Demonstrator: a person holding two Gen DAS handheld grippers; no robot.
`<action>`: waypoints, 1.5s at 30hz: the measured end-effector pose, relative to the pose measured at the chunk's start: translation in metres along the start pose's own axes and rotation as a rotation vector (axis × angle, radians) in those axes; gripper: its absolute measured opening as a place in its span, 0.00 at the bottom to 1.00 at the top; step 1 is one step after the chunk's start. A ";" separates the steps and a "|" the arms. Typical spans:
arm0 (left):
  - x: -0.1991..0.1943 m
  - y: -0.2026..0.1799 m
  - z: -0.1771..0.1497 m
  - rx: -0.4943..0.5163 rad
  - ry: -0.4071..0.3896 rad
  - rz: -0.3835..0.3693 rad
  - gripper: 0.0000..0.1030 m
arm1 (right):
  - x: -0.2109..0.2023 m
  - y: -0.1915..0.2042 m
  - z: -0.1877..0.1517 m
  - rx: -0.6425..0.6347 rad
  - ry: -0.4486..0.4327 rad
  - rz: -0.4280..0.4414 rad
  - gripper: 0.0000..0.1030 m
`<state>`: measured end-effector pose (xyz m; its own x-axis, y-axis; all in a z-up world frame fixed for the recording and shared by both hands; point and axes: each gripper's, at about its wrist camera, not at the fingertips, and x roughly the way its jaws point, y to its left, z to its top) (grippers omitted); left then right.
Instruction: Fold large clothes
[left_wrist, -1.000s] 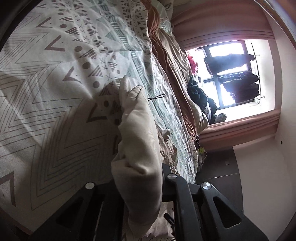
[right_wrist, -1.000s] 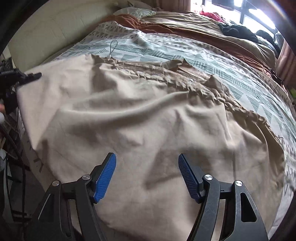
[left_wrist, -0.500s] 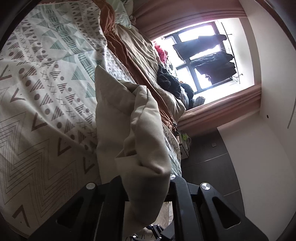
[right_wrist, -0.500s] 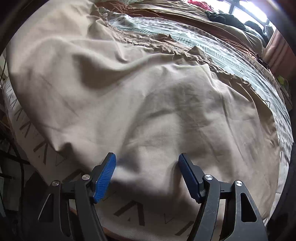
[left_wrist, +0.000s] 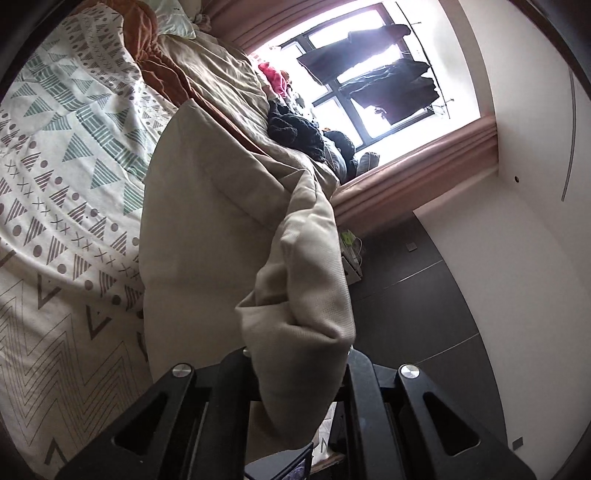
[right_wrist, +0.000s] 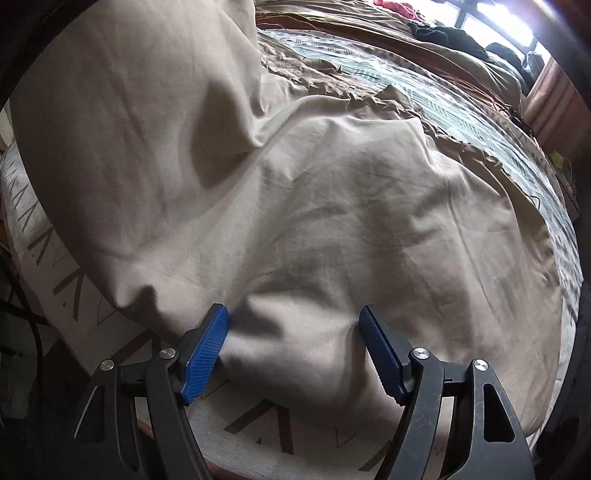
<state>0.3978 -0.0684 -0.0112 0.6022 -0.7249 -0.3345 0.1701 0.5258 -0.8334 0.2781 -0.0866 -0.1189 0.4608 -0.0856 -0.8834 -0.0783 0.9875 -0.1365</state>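
The left gripper (left_wrist: 295, 373) is clenched on a bunched edge of the beige garment (left_wrist: 207, 229): its jaws stand almost together, and the cloth wells up from between them and trails down to the bed (left_wrist: 55, 166). In the right wrist view that lifted part rises as a tall fold at the upper left, while the rest of the beige garment (right_wrist: 332, 206) lies spread and creased across the patterned bedcover (right_wrist: 461, 110).

The right gripper (right_wrist: 293, 343) points down at the near hem of the cloth. Its jaws stand wide and are opening; a low ridge of fabric sits between the blue pads (right_wrist: 207, 350), which flank it without pressing on it. Dark clothes (left_wrist: 295, 129) lie heaped at the far end of the bed, under the window (left_wrist: 369, 74).
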 end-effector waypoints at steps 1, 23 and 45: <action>0.004 -0.007 -0.001 0.010 0.009 0.000 0.09 | 0.000 -0.001 0.000 -0.001 0.002 0.001 0.70; 0.139 -0.109 -0.056 0.150 0.289 -0.007 0.09 | -0.157 -0.171 -0.100 0.503 -0.335 0.164 0.70; 0.262 -0.138 -0.194 0.346 0.667 0.121 0.15 | -0.120 -0.252 -0.191 0.840 -0.279 0.182 0.70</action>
<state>0.3805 -0.4168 -0.0695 0.0521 -0.7110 -0.7013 0.4339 0.6486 -0.6254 0.0739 -0.3507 -0.0643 0.7104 0.0083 -0.7038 0.4505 0.7630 0.4637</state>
